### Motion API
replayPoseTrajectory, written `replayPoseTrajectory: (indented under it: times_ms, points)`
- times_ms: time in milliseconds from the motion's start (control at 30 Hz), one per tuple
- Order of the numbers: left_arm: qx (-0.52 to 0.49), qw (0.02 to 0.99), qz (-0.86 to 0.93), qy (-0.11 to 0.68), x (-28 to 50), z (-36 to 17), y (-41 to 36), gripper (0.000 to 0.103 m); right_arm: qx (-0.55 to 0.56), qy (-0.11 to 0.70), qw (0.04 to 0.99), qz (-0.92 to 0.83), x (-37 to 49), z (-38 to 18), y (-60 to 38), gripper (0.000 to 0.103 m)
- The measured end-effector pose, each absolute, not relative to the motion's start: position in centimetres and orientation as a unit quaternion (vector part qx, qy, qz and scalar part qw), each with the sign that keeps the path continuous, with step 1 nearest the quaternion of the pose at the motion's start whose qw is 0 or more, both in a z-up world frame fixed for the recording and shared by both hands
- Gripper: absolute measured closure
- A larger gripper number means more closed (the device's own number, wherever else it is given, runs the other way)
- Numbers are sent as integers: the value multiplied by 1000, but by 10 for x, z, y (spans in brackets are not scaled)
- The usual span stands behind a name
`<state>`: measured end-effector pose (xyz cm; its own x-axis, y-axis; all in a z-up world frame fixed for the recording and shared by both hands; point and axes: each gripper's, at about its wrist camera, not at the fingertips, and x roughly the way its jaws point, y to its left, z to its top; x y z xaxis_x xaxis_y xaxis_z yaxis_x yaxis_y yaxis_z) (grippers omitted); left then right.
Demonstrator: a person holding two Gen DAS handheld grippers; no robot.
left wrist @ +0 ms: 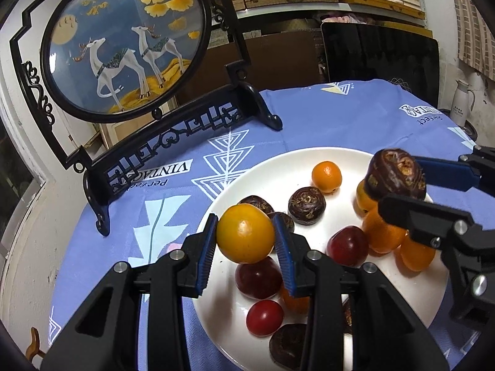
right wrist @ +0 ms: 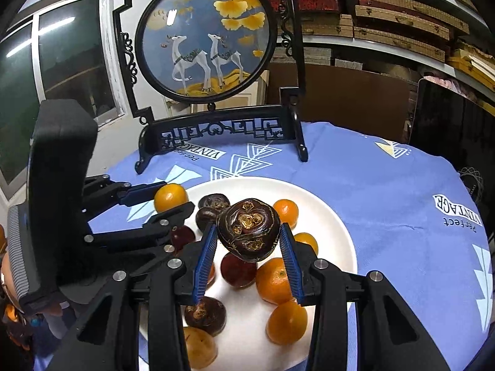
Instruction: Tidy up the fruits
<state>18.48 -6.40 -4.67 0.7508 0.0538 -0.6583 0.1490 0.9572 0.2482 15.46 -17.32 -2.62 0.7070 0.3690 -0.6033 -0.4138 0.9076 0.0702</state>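
Note:
A white plate [left wrist: 278,167] [right wrist: 328,216] on the blue tablecloth holds several fruits: small oranges [left wrist: 326,176], dark red plums [left wrist: 348,245] and dark brown water chestnuts [left wrist: 306,205]. My left gripper [left wrist: 246,238] is shut on a yellow-orange fruit [left wrist: 245,233] and holds it above the plate's left rim; it also shows in the right wrist view [right wrist: 171,197]. My right gripper [right wrist: 248,237] is shut on a dark brown water chestnut [right wrist: 249,228], held above the plate's middle; this water chestnut also shows in the left wrist view [left wrist: 394,174].
A black-framed round deer screen [left wrist: 123,40] [right wrist: 207,40] stands on the cloth behind the plate. A dark tablet-like panel [left wrist: 380,61] leans at the back right. Shelves of boxes fill the background. A white jug [left wrist: 461,102] stands at the far right.

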Motion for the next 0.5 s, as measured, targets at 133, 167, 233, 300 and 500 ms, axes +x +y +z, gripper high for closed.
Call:
replayPoseTrajectory:
  times_ms: [133, 167, 233, 300, 500]
  points:
    - [144, 925, -23, 351, 182, -48, -61, 65, -31, 289, 935, 202, 144, -16, -177, 42]
    - [147, 927, -20, 344, 179, -46, -60, 61, -26, 285, 937, 203, 141, -12, -179, 42]
    - [151, 933, -9, 327, 172, -41, -59, 31, -16, 271, 941, 203, 132, -4, -184, 38]
    - [157, 943, 4, 294, 159, -31, -57, 21, -7, 255, 946, 201, 119, 2, -189, 29]
    - [122, 964, -4, 238, 114, 2, -46, 7, -3, 209, 961, 182, 75, 9, -196, 18]
